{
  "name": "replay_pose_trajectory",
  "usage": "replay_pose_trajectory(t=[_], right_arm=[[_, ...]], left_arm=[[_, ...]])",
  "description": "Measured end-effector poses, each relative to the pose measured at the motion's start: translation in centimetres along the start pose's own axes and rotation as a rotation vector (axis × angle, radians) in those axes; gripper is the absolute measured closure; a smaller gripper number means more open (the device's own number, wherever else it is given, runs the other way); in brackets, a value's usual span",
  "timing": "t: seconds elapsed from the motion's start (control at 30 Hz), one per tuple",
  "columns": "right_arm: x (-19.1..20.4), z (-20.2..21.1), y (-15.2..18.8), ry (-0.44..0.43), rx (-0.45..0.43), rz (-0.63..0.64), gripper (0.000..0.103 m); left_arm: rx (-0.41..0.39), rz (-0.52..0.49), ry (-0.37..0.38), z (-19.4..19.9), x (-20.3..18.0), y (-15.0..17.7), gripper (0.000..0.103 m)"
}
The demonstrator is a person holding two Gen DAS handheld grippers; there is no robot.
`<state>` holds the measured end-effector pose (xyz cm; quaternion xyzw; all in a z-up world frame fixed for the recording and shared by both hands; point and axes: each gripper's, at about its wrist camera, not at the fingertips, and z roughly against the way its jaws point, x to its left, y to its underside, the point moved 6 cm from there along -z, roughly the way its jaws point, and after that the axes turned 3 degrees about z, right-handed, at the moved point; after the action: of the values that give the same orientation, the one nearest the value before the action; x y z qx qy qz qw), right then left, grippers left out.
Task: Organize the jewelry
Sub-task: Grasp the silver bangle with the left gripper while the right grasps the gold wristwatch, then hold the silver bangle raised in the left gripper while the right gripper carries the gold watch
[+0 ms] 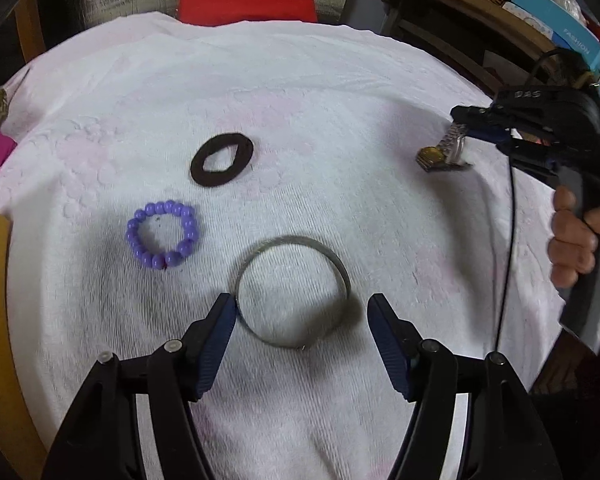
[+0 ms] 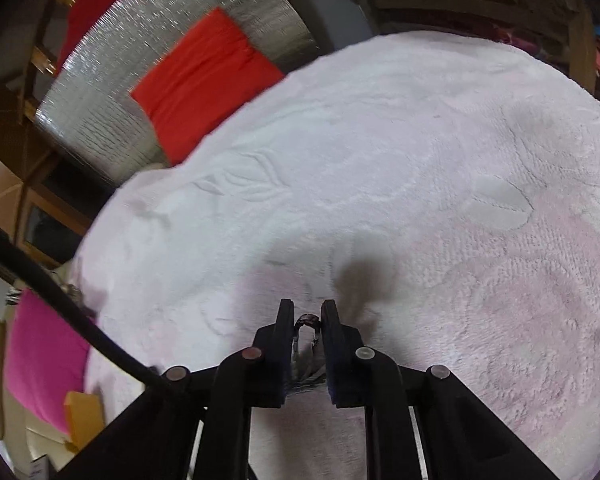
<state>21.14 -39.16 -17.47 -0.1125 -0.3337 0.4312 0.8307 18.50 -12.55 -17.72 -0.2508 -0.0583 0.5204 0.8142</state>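
Left tool [image 1: 302, 312]: released, jaws wide apart, pointing down at the surface; the left pad touches the rim of the metal bangle [image 1: 292, 292], the right pad is apart from it.
Metal bangle: lies flat on the white towel [image 1: 340, 100], its opening facing up; being round, it has no long axis.
Right tool [image 2: 307, 320]: clenched on a metal watch band [image 1: 446, 148], seen between the narrow jaws.
Watch band: hangs down from the right tool, long axis roughly upright, its lower end touching the towel.
Purple bead bracelet [image 1: 163, 234]: flat, left of the bangle, apart from it.
Black hair tie [image 1: 222, 160]: flat, farther away, beyond both.
Open room: much bare towel in the middle and at the far edge.
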Motion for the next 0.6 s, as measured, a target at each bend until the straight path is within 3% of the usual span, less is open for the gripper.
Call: replay_pose_trajectory(t=[0.33,0.6], right_arm=[[2.3,1.8,-0.1,-0.123,-0.048,0.025,0.088],[3.6,3.9,-0.6,-0.211,-0.114,0.034,0.088]], left_arm=[[-0.052,-0.013,-0.049,-0.6,-0.5,-0.8,0.040],[-0.138,0.027,-0.064,2.1,1.2,-1.7,0.040]])
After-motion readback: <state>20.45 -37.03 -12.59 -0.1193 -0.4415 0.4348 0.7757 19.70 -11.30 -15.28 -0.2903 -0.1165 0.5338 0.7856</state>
